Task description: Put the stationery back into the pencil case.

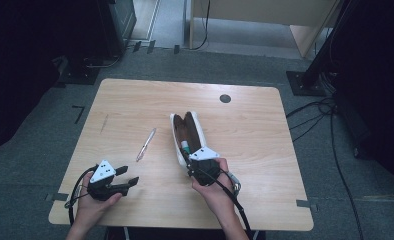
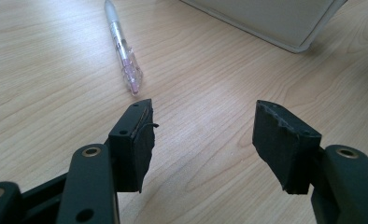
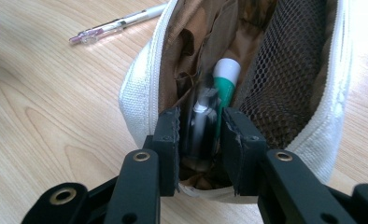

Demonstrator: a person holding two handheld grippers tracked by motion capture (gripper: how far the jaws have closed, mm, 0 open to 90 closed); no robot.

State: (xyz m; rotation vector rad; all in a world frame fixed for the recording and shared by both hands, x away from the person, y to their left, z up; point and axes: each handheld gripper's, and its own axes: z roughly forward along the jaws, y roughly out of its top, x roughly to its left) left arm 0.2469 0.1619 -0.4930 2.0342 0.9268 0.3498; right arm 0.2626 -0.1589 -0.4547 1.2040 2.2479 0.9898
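High view: white pencil case [image 1: 199,131] lies unzipped at mid-frame on the bench [image 1: 255,145], brown lining showing. Right gripper [image 1: 190,162] sits at the case's near end, nose in the mouth. Left gripper [image 1: 130,181] rests lower left, well apart from the case, fingers wide and empty.

Right gripper view: fingers [image 3: 166,144] narrow around a blurred dark and silver item, likely a pen [image 3: 201,123], just inside the opening. A green marker [image 3: 225,84] with a white cap lies alongside it. Mesh pocket [image 3: 289,70] at right of frame; contents not visible.

Left gripper view: a clear pink-tipped pen [image 2: 123,51] lies loose on the bench, upper left, just beyond the fingers [image 2: 138,140].

Judgement: packing partly done; marker in, one pen going in, one pen left on the bench. Zip open.
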